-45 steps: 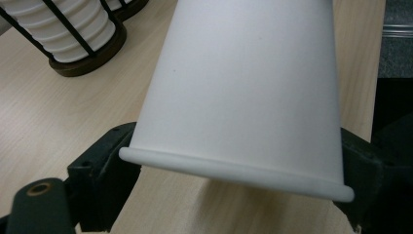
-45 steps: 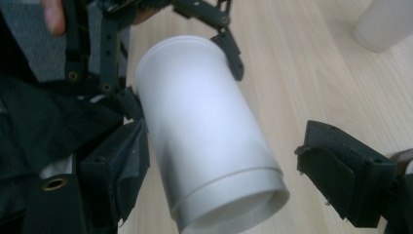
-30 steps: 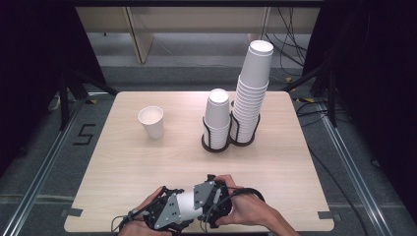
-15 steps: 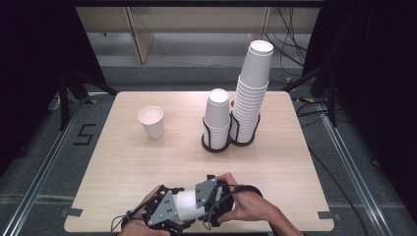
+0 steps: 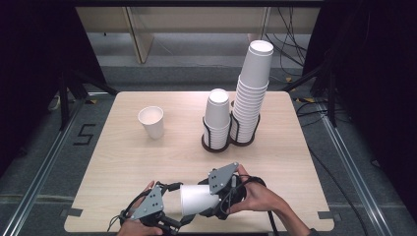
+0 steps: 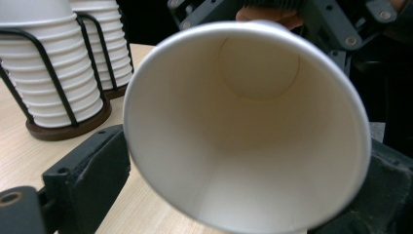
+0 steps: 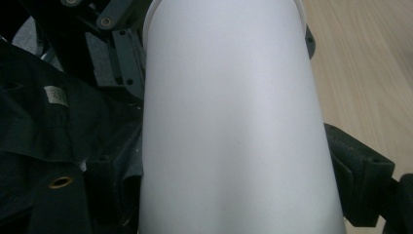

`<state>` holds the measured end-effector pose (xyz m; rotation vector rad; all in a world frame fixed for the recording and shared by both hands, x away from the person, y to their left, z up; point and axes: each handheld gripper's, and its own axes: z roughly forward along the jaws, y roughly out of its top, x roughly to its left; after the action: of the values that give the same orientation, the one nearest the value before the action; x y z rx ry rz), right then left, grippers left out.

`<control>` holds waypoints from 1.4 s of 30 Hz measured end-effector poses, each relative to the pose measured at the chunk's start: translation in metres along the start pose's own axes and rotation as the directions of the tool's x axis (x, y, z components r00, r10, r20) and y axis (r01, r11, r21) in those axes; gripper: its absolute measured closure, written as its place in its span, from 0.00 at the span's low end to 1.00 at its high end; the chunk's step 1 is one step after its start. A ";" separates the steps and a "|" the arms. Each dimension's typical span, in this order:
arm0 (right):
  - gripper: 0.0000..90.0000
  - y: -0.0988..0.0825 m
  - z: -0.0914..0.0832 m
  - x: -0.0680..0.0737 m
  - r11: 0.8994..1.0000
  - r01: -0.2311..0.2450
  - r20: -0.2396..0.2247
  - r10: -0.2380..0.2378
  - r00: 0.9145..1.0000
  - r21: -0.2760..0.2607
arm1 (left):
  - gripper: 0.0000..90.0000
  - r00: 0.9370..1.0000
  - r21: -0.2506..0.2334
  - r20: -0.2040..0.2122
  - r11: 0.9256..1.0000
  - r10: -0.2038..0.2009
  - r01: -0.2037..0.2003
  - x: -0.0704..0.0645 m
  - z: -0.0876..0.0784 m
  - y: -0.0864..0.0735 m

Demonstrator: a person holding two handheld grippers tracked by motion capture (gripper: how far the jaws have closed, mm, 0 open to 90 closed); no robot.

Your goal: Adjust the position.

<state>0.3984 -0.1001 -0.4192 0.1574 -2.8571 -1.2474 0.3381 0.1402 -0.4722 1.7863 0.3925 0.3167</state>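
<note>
Near the table's front edge, a white paper cup [image 5: 196,198] lies sideways, clamped by the right gripper [image 5: 209,199], left gripper [image 5: 169,216] opening.

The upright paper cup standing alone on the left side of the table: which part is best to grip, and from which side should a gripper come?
Probably its side wall just below the rim, coming level from the near side. The single cup stands upright, mouth up, on the table, apart from the two stacks in the holder, so nothing blocks that approach. It looks thin-walled, so squeeze lightly.

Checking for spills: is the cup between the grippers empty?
Empty: the left gripper view looks into the cup and shows a bare white bottom.
</note>
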 end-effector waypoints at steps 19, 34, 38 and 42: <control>0.18 -0.001 0.007 0.002 0.996 0.009 0.039 -0.013 0.999 0.092 | 0.13 0.998 0.031 0.024 0.998 0.054 -0.055 -0.002 0.000 0.005; 0.23 0.012 0.027 0.022 0.931 0.091 0.142 -0.150 0.978 0.354 | 0.13 0.998 0.163 0.028 0.985 0.057 -0.060 -0.007 0.006 0.006; 0.24 0.012 0.027 0.023 0.936 0.069 0.146 -0.127 0.981 0.345 | 0.10 1.000 0.084 0.029 0.996 0.008 -0.011 -0.002 0.004 0.004; 0.24 0.009 0.017 0.015 0.975 0.071 0.107 -0.095 0.990 0.210 | 0.07 0.996 -0.017 0.018 0.996 -0.085 0.085 0.002 0.001 0.003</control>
<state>0.3821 -0.0834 -0.4243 0.2163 -3.1085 -1.0003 0.3410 0.1395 -0.4691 1.7490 0.4509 0.2439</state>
